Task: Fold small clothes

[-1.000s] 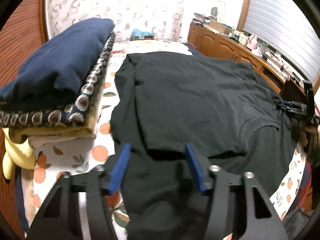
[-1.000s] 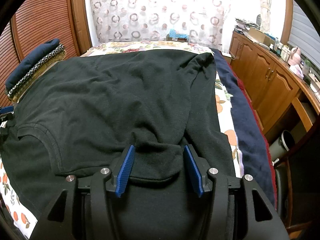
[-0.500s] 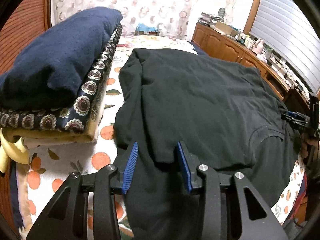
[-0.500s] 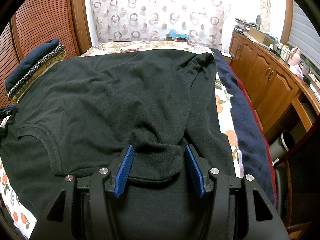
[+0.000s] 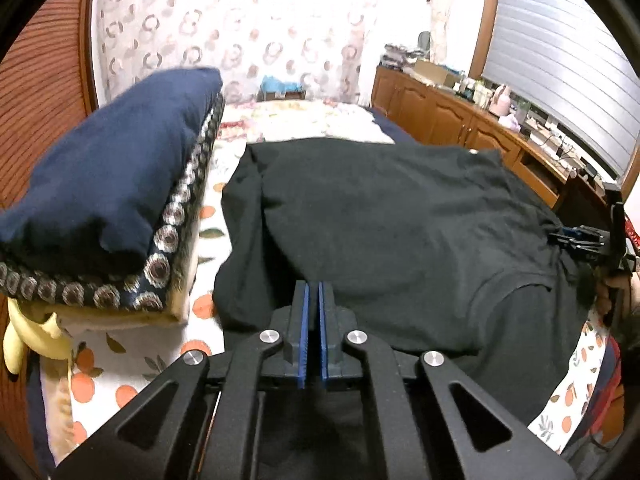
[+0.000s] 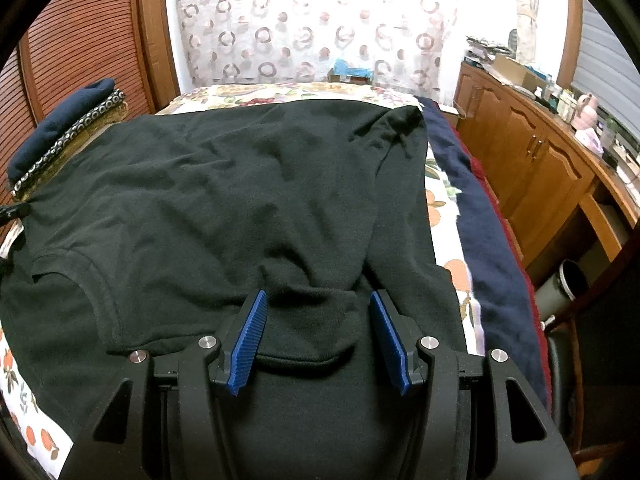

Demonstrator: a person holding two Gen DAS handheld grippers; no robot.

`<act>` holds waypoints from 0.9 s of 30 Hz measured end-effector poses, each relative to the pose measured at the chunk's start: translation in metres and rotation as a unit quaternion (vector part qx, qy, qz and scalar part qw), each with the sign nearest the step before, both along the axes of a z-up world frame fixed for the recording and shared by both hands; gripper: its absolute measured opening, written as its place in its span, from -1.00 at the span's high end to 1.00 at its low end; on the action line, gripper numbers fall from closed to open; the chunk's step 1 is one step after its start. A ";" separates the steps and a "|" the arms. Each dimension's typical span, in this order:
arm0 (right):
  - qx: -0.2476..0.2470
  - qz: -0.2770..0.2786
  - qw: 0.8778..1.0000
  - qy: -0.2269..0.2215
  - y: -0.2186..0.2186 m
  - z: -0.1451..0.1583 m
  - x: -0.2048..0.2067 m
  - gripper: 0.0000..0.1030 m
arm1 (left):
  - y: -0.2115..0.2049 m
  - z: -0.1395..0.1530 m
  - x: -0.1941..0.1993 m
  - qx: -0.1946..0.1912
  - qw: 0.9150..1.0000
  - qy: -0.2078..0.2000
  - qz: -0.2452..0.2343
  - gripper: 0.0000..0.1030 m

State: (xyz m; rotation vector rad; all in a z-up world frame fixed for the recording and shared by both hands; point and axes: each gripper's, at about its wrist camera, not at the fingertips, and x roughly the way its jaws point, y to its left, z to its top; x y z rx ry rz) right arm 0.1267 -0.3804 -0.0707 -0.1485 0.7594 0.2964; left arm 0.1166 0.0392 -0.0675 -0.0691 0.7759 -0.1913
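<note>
A black T-shirt (image 5: 400, 232) lies spread on the bed, its sleeves folded inward. My left gripper (image 5: 313, 294) has its blue pads pinched together on the shirt's near left fold, and the cloth there is drawn into a ridge. In the right wrist view the same shirt (image 6: 208, 200) fills the bed. My right gripper (image 6: 318, 300) straddles a bunched sleeve hump at the near right; its jaws are closing with the cloth between them, and the pads stand apart. The right gripper (image 5: 580, 238) also shows at the right edge of the left wrist view.
A folded stack (image 5: 108, 200) with a navy blanket on top sits on the left of the bed. The fruit-print bedsheet (image 5: 132, 360) shows around the shirt. A wooden cabinet (image 6: 536, 160) with clutter runs along the right, and a dark bin (image 6: 570, 284) stands beside it.
The left jaws went from wide apart to pinched together on the shirt's fold. The right jaws narrowed slightly around the sleeve hump. Neither hand shifted much.
</note>
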 end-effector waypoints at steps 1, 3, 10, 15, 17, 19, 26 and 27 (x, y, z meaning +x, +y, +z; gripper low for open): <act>0.001 0.004 1.000 -0.002 0.001 0.001 0.000 0.34 | -0.001 0.003 -0.001 -0.002 1.000 -0.004 -0.001 0.90; -0.003 0.013 1.000 -0.013 0.004 0.003 -0.003 0.58 | -0.001 0.007 -0.002 -0.003 1.000 -0.010 -0.001 0.90; 0.022 0.029 0.998 -0.056 0.005 0.020 -0.018 0.86 | -0.007 0.023 -0.015 -0.010 0.999 -0.035 -0.014 0.90; 0.041 0.030 0.994 -0.092 -0.007 0.045 -0.033 0.89 | -0.009 0.037 -0.030 -0.017 0.998 -0.058 -0.019 0.90; 0.044 0.032 0.993 -0.102 -0.011 0.053 -0.042 0.89 | -0.007 0.040 -0.037 -0.021 0.998 -0.064 -0.021 0.90; 0.047 0.035 0.992 -0.109 -0.015 0.058 -0.052 0.89 | -0.005 0.042 -0.046 -0.024 0.997 -0.070 -0.021 0.90; 0.051 0.043 0.991 -0.113 -0.031 0.057 -0.091 0.89 | 0.002 0.039 -0.071 -0.036 0.997 -0.067 -0.019 0.90; 0.050 0.045 0.992 -0.111 -0.033 0.056 -0.096 0.89 | 0.002 0.038 -0.074 -0.035 0.997 -0.065 -0.020 0.90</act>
